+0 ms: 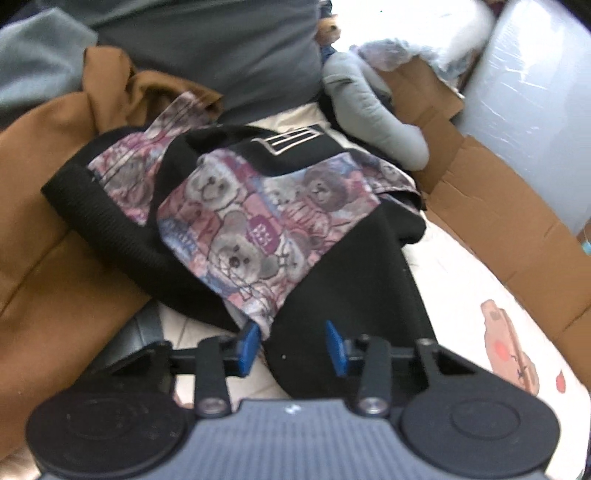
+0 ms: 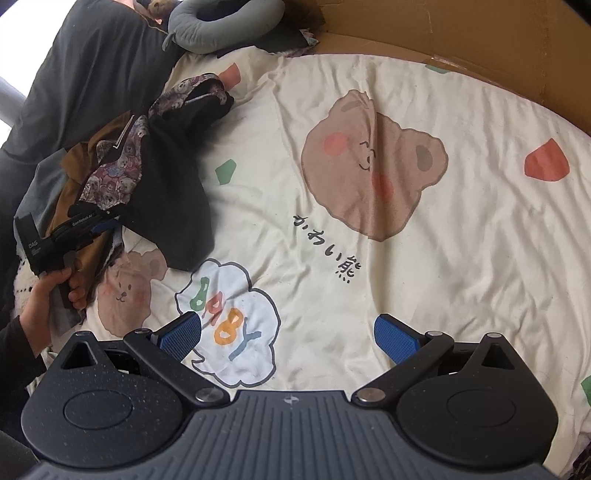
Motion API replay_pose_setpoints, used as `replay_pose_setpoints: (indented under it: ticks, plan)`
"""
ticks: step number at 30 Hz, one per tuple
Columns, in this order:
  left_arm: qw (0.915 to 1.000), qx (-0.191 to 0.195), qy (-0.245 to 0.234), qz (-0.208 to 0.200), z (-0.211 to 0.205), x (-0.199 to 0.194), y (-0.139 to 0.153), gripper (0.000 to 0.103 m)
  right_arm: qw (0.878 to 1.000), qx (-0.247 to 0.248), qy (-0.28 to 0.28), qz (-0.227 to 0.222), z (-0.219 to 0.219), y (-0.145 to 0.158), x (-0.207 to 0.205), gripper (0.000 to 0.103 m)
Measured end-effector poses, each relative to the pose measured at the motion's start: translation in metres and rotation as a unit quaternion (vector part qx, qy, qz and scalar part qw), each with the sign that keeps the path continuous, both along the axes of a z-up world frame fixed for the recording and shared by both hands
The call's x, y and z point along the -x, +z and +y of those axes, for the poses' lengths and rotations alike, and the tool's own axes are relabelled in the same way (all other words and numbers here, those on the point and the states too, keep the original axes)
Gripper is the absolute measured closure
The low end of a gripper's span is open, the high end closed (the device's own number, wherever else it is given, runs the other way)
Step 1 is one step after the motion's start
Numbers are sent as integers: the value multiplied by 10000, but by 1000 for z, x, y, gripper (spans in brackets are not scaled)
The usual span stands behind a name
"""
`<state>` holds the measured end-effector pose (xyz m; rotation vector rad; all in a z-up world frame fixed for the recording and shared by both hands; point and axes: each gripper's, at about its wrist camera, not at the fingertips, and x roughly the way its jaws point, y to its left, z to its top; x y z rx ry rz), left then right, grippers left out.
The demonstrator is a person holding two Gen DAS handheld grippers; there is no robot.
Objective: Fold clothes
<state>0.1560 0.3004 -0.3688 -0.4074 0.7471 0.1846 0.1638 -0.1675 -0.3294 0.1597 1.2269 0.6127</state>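
left tongs (image 1: 291, 345): part open, black cloth edge between the blue tips, not pinched | right tongs (image 2: 288, 332): wide open, empty, over bear-print bed sheet (image 2: 406, 258) | black teddy-bear sweater (image 1: 258, 221): crumpled on sheet, partly on brown garment (image 1: 55, 221) | neck pillow (image 2: 218, 26): far edge

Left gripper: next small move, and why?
Probably close the left gripper on the black garment. Its jaws are open with the black hem lying between the blue pads, nothing held yet. The right gripper hangs open over bare bedsheet, apart from the clothes.
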Motion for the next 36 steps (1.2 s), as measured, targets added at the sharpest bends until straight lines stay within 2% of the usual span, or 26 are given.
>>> replay_pose_setpoints:
  ticks: [4,8,9,12,17,28,36]
  plan:
    - [10000,79,1,-9,-2,0,-4,68,10000,37,76,-19,4,1,1,0]
    - [9996,206,193,56,2,-8,-20,69,9999,63,60,51,4,-3,2,0]
    - [9996,168,223,71,2,-10,-24,73,9999,71,65,61,4,-4,2,0]
    - [9997,51,244,77,-3,-14,-25,95,9999,84,114,41,5,-3,3,1]
    - [9999,-52,80,-55,-19,-4,-12,99,9999,69,80,-6,4,-1,1,1]
    - [9982,391,-355,-301,-49,16,19,101,9999,-106,64,-52,8,8,-1,1]
    - [9921,561,-1053,-385,-91,16,31,102,9987,-513,-29,2,13,19,-11,12]
